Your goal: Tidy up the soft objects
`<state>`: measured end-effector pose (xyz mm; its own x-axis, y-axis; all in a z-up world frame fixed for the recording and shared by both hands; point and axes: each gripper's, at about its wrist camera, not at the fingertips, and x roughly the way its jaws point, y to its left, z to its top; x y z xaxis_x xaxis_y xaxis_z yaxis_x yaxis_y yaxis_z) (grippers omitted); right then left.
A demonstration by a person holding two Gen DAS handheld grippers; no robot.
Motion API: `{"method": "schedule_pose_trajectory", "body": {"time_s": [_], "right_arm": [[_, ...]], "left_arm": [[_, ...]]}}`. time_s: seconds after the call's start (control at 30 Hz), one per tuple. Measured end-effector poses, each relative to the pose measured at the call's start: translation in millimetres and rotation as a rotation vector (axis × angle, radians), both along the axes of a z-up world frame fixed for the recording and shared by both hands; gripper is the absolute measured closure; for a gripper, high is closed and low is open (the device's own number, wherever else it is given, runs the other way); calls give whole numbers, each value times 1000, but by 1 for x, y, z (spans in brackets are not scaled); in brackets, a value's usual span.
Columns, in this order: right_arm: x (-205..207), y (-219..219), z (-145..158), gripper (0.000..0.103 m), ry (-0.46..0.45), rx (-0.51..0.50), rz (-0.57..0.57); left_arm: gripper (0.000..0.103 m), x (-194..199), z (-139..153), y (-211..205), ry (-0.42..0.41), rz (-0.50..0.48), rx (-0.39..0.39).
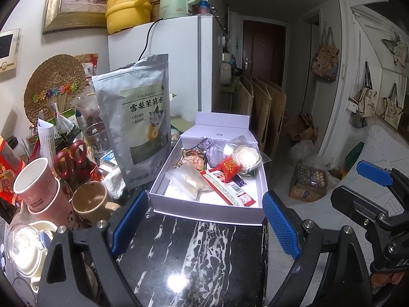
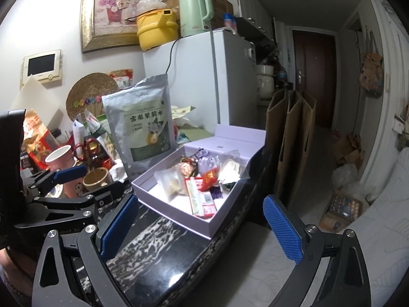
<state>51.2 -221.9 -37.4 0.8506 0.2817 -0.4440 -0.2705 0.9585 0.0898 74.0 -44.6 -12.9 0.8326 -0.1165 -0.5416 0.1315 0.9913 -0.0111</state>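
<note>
Both the left claw (image 1: 207, 220) and right claw (image 2: 199, 226) are wide and hold nothing. The soft little packets (image 1: 217, 171) lie in the pale purple cardboard box (image 1: 204, 211) on the black marble worktop (image 1: 184, 261). A bump could push the box off the edge.

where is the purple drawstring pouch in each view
Left wrist: the purple drawstring pouch lies at the back of the open white box, just above picture centre, between the orange snack packet and the bagged white coil.
Right wrist: the pouch sits at the box's far end, at picture centre.
Shared landmark: the silver standing tea bag, left of the box in both.
</note>
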Motion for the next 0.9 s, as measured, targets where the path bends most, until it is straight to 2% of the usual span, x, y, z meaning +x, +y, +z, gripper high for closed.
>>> {"method": "schedule_pose_trajectory", "body": {"time_s": [0.9], "right_arm": [[-4, -1, 2, 4, 4, -19, 11]], "left_arm": [[11, -7, 5, 1, -5, -10, -5]]}}
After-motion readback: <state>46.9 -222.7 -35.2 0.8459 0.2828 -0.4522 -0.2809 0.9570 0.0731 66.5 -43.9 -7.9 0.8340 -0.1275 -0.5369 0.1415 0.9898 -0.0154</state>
